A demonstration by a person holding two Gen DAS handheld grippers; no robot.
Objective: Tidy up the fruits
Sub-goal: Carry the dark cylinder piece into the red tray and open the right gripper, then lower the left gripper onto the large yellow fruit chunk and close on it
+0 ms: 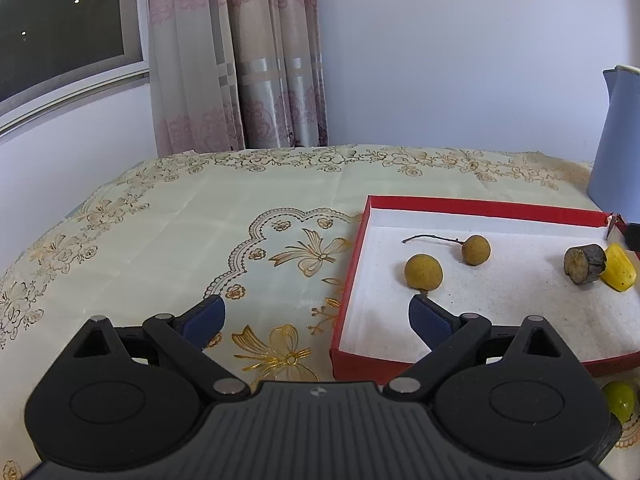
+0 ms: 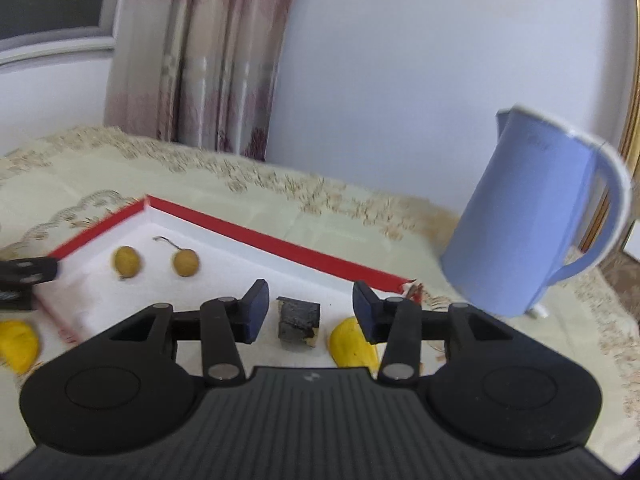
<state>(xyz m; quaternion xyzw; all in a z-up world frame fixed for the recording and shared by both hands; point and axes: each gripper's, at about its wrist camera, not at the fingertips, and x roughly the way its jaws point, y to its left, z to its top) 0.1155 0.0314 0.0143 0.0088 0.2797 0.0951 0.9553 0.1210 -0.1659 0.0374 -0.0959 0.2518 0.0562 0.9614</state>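
Note:
A shallow red box with a white floor holds two brown round fruits, one with a long stem, a dark cut chunk and a yellow piece. A green fruit lies on the cloth in front of the box. My left gripper is open and empty over the box's near left corner. In the right wrist view my right gripper is open and empty, with the dark chunk between its fingers and the yellow piece beside the right finger. Another yellow fruit lies outside the box.
A light blue jug stands on the table to the right behind the box; it also shows at the right edge of the left wrist view. A cream embroidered cloth covers the table. A curtain and a window are behind.

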